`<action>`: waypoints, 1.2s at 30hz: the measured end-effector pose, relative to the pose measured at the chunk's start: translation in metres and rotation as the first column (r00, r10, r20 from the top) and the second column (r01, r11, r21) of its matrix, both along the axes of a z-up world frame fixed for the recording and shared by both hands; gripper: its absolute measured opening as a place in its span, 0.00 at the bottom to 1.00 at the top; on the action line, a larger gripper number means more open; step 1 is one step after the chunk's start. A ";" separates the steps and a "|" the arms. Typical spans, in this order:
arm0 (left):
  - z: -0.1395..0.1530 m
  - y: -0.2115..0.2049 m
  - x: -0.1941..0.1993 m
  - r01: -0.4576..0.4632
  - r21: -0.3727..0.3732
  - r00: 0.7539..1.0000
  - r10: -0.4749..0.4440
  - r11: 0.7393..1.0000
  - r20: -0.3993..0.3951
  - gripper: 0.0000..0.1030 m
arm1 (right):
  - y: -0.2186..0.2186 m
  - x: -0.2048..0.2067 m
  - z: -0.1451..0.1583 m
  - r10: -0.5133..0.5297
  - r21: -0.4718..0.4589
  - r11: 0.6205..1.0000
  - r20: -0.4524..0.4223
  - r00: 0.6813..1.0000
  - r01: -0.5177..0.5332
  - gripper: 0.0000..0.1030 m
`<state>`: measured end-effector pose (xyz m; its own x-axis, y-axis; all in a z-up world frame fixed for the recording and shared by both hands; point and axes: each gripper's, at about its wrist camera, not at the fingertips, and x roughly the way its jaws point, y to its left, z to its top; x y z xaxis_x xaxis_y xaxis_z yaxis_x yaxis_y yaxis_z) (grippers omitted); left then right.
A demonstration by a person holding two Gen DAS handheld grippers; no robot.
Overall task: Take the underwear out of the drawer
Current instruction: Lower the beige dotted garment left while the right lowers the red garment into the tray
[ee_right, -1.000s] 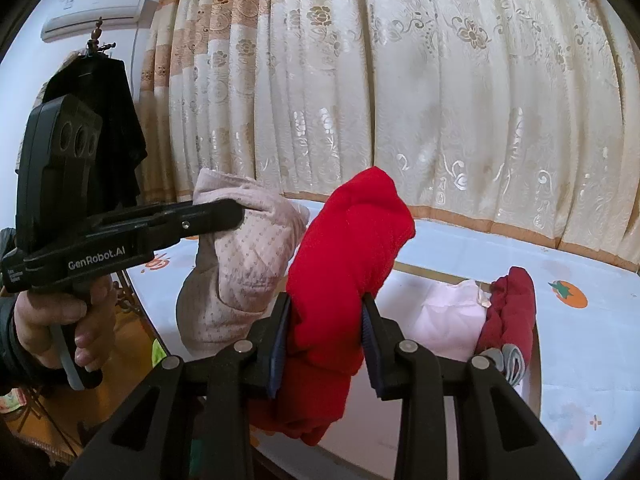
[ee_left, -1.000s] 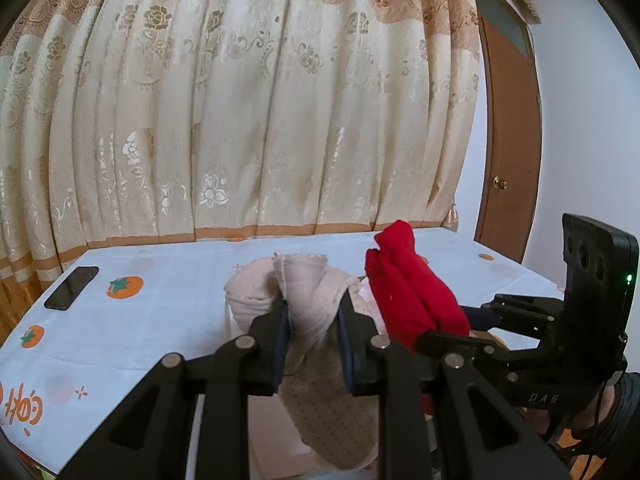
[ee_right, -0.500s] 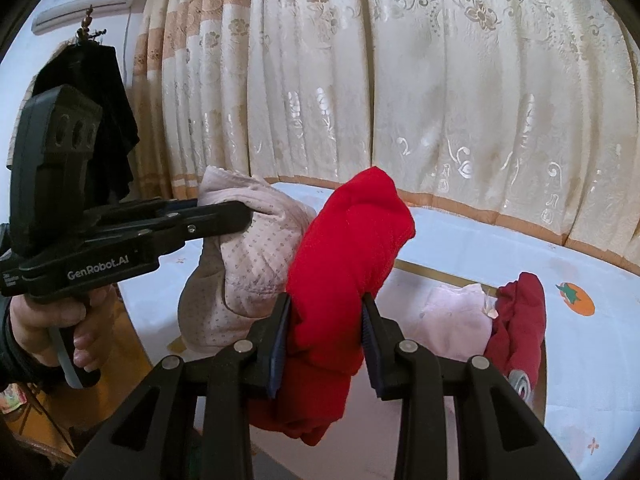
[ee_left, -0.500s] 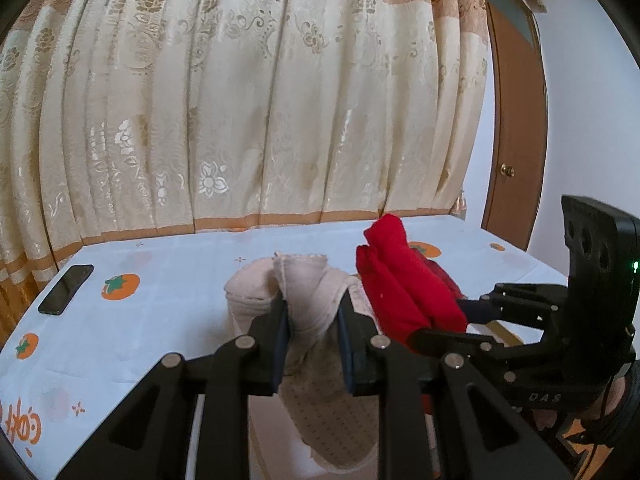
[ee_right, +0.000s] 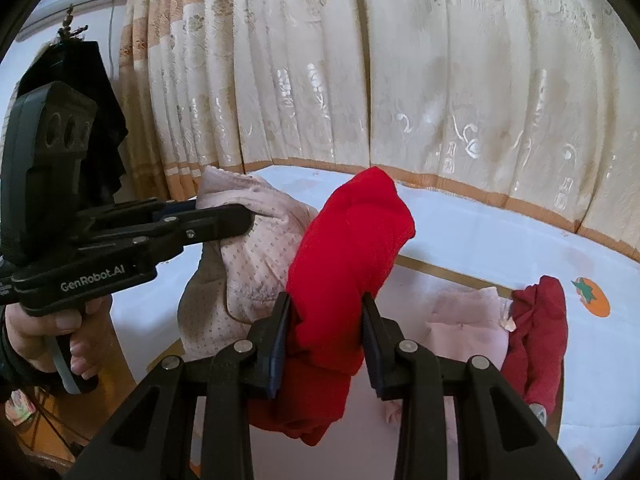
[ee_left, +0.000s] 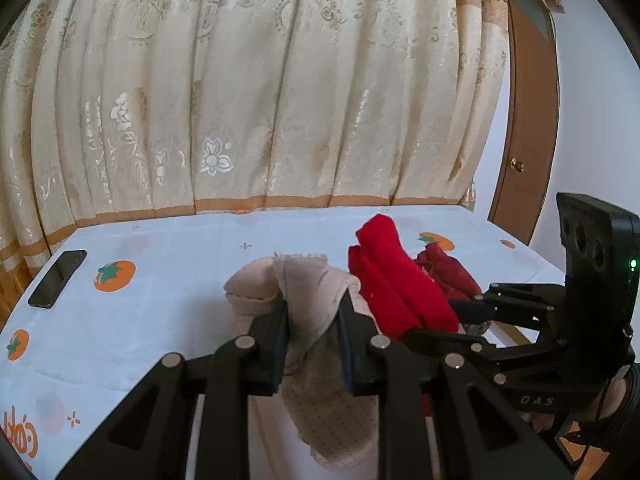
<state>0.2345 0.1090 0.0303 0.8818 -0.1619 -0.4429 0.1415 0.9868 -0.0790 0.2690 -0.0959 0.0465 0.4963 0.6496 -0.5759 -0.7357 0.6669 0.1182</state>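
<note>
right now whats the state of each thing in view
left claw: shut on beige underwear, held up
right claw: shut on red underwear, held up
dark red garment: lying crumpled on table
pink garment: lying beside it
phone: flat, screen dark

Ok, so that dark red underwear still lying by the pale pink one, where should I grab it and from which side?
Grip the dark red underwear at its raised, bunched upper end, coming down from above. It lies crumpled against the pale pink piece, so a side approach would probably snag that too. Both grippers are full now: left gripper on beige, right gripper on red.
</note>
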 end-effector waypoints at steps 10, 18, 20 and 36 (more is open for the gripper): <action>0.001 0.010 0.025 -0.010 -0.035 0.998 0.008 0.999 -0.060 0.19 | 0.010 0.025 -0.003 -0.009 -0.033 0.999 -0.068 0.998 0.007 0.35; -0.004 0.013 0.046 -0.010 -0.033 0.994 0.006 0.999 -0.114 0.19 | 0.024 0.036 -0.008 -0.008 -0.079 0.997 -0.097 0.995 0.000 0.35; -0.007 0.014 0.053 -0.010 -0.032 0.991 0.005 0.999 -0.135 0.19 | 0.026 0.041 -0.011 -0.014 -0.090 0.996 -0.111 0.994 0.004 0.35; -0.028 0.021 0.090 -0.020 -0.075 0.968 0.001 0.997 -0.253 0.19 | 0.035 0.069 -0.025 -0.037 -0.154 0.988 -0.204 0.978 0.005 0.35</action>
